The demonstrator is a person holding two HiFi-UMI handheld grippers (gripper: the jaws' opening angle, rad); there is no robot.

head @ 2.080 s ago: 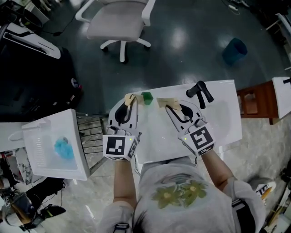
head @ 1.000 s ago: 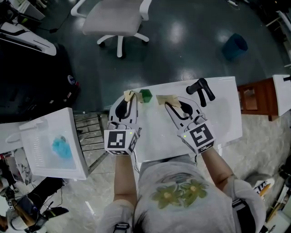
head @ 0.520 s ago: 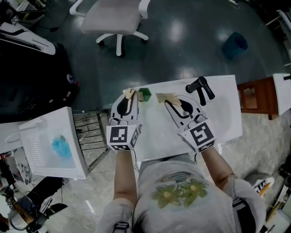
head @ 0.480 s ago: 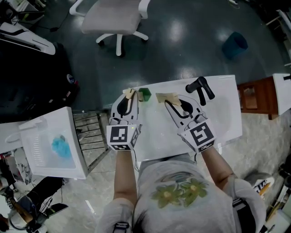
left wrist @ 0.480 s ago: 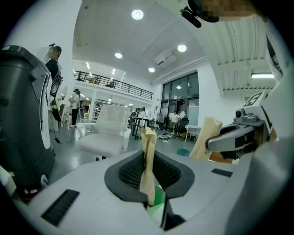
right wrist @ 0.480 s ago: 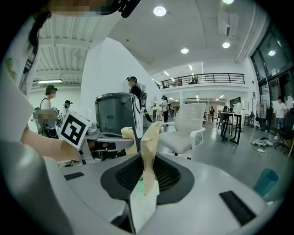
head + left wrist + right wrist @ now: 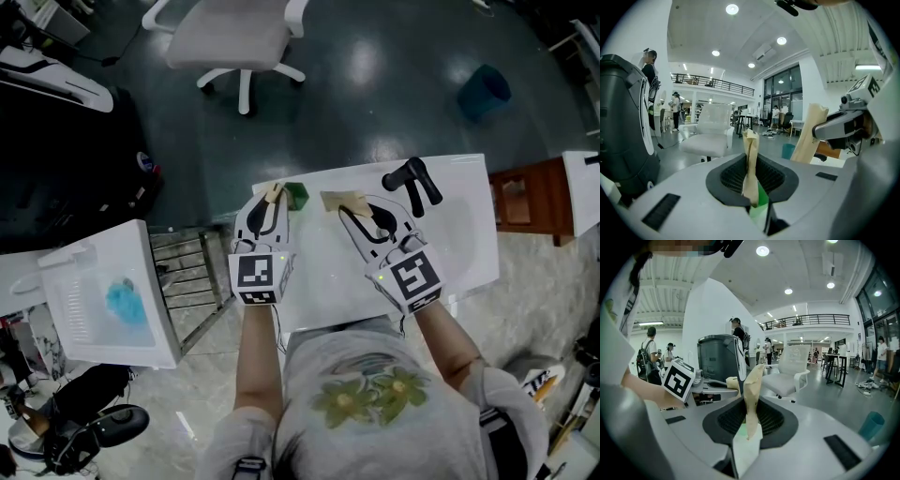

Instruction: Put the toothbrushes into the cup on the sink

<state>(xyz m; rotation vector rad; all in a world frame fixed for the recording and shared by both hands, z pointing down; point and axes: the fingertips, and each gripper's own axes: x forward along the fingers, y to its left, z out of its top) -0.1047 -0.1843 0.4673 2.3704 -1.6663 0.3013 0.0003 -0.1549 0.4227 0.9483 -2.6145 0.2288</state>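
Over the white sink [image 7: 450,234], seen from the head, both grippers reach toward its far edge. The left gripper [image 7: 270,202] has a tan toothbrush [image 7: 275,191] at its tips, right beside the green cup [image 7: 298,195], which stands on the sink's back rim near its left corner. The right gripper [image 7: 354,214] holds a second tan toothbrush [image 7: 337,200] a little to the right of the cup, with the black faucet [image 7: 412,181] further right. A white office chair [image 7: 234,42] stands on the dark floor beyond.

Along the left gripper's jaws, the pads are pressed together on the tan toothbrush [image 7: 751,154], which stands nearly upright between them. The green cup [image 7: 760,202] shows directly under its lower end; whether the two touch cannot be told. The right gripper's tips and its toothbrush [image 7: 808,136] appear off to the right, apart from the cup.

Along the right gripper's jaws, the pads are likewise clamped on the second tan toothbrush [image 7: 752,390], upright and tilted slightly right, over white sink surface [image 7: 745,453]. The left gripper's marker cube [image 7: 679,378] sits to the left
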